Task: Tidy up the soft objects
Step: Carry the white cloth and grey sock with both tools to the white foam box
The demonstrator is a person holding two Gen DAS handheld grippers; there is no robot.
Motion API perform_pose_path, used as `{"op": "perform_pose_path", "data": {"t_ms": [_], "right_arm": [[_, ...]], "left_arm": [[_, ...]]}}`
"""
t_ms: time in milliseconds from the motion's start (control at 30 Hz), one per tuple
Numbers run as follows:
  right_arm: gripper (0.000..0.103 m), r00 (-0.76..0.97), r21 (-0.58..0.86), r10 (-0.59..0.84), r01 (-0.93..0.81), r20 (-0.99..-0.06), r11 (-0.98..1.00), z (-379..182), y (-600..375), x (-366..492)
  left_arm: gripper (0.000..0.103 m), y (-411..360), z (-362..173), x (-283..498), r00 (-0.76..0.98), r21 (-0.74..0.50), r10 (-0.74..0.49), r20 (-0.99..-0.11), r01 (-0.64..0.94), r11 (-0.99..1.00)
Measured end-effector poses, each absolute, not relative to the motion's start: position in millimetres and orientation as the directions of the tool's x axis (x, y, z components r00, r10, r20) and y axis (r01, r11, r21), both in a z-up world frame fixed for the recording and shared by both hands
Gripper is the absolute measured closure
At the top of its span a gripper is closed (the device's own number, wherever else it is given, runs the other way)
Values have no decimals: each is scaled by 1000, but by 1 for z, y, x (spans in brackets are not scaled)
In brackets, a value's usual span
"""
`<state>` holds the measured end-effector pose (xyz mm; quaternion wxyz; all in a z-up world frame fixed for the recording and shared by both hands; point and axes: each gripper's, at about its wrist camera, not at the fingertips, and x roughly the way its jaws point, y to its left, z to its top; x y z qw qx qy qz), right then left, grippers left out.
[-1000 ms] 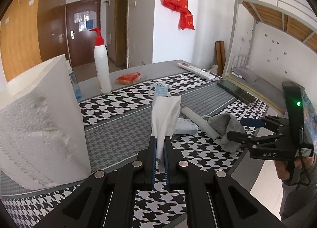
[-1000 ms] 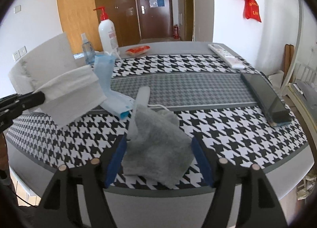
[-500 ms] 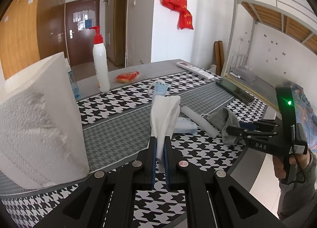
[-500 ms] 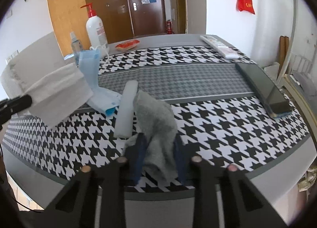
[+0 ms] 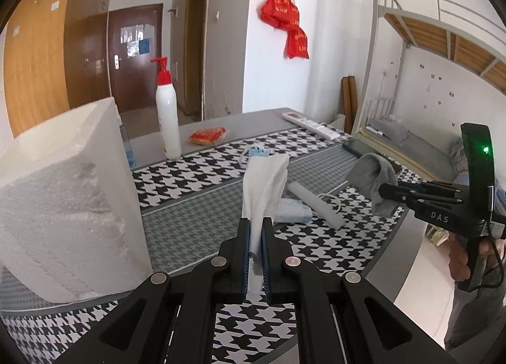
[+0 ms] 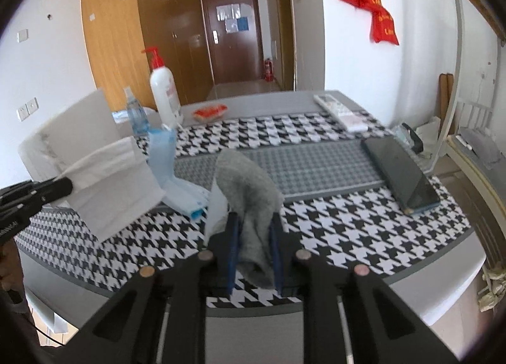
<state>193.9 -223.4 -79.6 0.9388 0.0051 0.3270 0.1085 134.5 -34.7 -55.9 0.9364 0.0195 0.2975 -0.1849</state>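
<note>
I see a big table (image 6: 395,237) with a black and white cloth on it, and a fat white paper roll (image 5: 63,206) standing at one side. My right gripper (image 6: 253,237) has just squeezed its jaws in on the grey sock (image 6: 249,199) – a moment ago they stood wide around it while it lay flat on the table. Now the sock is pinched between the pads and hangs off the table, so I think it is picked up and ready to go to its place. My left gripper (image 5: 256,237) is clamped tight on the white tissue (image 5: 264,184), which sticks up from the jaws above the table – just as before. A blue mask (image 6: 170,174) lies on the table between my two grippers
</note>
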Motion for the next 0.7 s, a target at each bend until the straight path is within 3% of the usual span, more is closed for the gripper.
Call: {"op": "perform_pose_path", "data": {"t_ms": [700], "right_arm": [[81, 792, 106, 294, -283, -534, 953, -48, -194, 180]], "left_arm": [[98, -30, -26, 125, 823, -32, -262, -505, 285, 958]]}}
